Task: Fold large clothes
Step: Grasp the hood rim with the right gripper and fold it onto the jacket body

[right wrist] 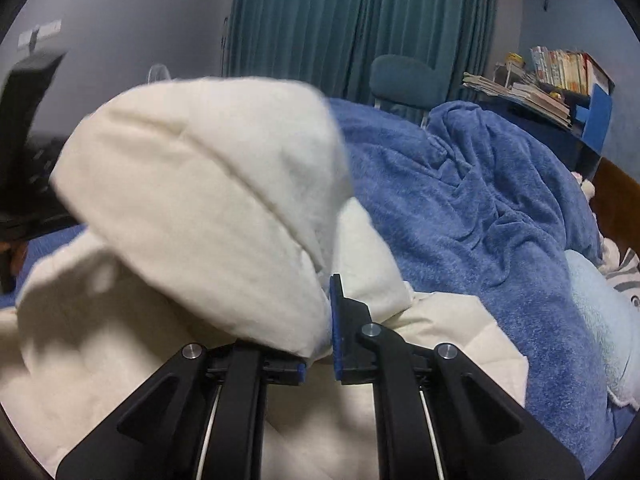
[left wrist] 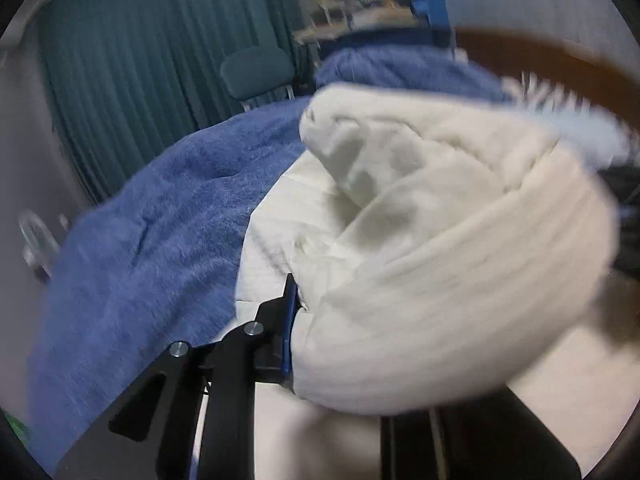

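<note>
A thick cream padded garment (left wrist: pixel 420 240) lies bunched on a bed. In the left wrist view my left gripper (left wrist: pixel 304 316) is shut on a fold of it; only the left finger (left wrist: pixel 276 332) shows, the other is hidden under the cloth. In the right wrist view my right gripper (right wrist: pixel 320 332) is shut on a raised fold of the same cream garment (right wrist: pixel 208 208), which bulges up over the left finger. The right finger (right wrist: pixel 344 328) with its blue pad shows. More cream cloth spreads below both grippers.
A blue fleece blanket (right wrist: pixel 480 208) covers the bed behind the garment (left wrist: pixel 160 220). A teal curtain (right wrist: pixel 360 20), a teal chair (right wrist: pixel 408 76) and a blue shelf with books (right wrist: pixel 560 84) stand behind. A brown headboard (right wrist: pixel 620 196) and pale soft toys (right wrist: pixel 600 308) are at right.
</note>
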A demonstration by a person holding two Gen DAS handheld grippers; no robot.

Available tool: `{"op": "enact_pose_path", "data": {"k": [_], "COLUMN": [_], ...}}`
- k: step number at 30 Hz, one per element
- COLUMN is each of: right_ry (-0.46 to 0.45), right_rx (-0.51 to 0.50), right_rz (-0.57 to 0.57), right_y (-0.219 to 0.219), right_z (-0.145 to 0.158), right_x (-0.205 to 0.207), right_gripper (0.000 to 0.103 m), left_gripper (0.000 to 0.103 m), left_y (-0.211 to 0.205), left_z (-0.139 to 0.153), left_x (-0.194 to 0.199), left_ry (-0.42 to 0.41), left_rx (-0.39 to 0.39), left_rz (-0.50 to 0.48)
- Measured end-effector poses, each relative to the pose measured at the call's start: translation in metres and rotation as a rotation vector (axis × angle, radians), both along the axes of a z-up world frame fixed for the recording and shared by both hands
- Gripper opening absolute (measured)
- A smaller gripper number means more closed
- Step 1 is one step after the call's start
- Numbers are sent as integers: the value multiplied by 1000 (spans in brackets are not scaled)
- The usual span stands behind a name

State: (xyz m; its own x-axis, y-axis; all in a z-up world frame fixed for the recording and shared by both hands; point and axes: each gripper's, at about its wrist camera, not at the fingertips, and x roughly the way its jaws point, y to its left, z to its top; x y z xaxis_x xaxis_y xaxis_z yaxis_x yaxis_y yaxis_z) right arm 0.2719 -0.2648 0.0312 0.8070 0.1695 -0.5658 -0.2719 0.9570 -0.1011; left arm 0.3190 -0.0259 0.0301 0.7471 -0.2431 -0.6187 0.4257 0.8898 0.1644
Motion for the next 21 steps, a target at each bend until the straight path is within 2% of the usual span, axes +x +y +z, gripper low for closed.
{"op": "enact_pose_path", "data": {"k": [2, 4, 6, 9, 10, 12, 15, 18, 21], "right_ry": [-6, 3, 19, 17, 15, -1, -11, 113, 254], "right_rx": [43, 76, 90, 56, 50, 44, 56, 93, 109], "right_rz": [13, 47, 108, 180, 194, 221, 191, 162, 138], "right_y": [-7, -8, 0, 20, 24, 36, 48, 58, 69], "right_z": [8, 11, 11, 9, 9, 13, 19, 1, -31], "right_x": [-4, -7, -15, -26, -29, -30, -13, 25, 57], "right_gripper": [18, 28, 51, 64, 64, 64, 58, 48, 48], "left_gripper": [15, 15, 15, 15, 15, 15, 15, 16, 17], "left_y": [15, 25, 37, 63, 74, 87, 91, 93, 93], "left_z": [19, 27, 21, -12, -28, -47, -67, -79, -78], "left_x": [-20, -37, -40, -18, -6, 9, 26, 33, 30], "left_ry": [31, 58, 103, 221, 276, 325, 337, 347, 348], "left_rx": [-146, -227, -275, -353, -384, -411, -367, -355, -351], "left_rz": [-1, -9, 15, 100, 137, 166, 180, 173, 142]}}
